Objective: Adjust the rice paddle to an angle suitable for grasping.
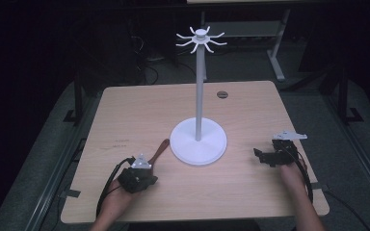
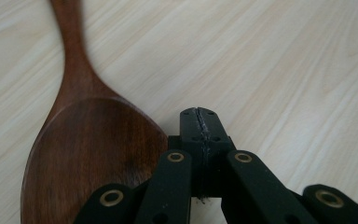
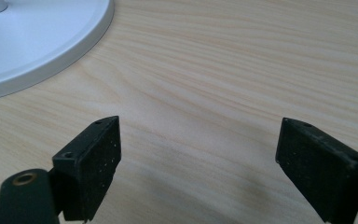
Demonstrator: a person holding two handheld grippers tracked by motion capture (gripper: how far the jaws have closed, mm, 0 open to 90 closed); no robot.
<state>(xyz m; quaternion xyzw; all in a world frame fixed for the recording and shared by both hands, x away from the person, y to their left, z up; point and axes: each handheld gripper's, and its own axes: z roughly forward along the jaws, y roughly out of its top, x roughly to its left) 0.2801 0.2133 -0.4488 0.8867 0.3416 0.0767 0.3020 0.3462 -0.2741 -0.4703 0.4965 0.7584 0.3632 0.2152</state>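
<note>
A dark wooden spoon (image 1: 160, 150) lies on the table just left of the white stand's round base (image 1: 198, 142). Its handle points toward the far side, and its bowl (image 2: 93, 154) is near my left gripper. My left gripper (image 1: 142, 171) rests beside the bowl, jaws pressed together with nothing between them (image 2: 199, 122). My right gripper (image 1: 265, 156) sits at the table's right side, jaws wide apart over bare wood (image 3: 198, 154). The stand's edge (image 3: 42, 42) lies ahead to its left. A white pole (image 1: 199, 91) rises to a ring of hooks (image 1: 201, 39).
The wooden table (image 1: 125, 115) has a small dark round cap (image 1: 222, 94) near its far edge. Cables trail from both grippers toward the near edge. Dark floor and metal desk legs (image 1: 275, 57) lie beyond the table.
</note>
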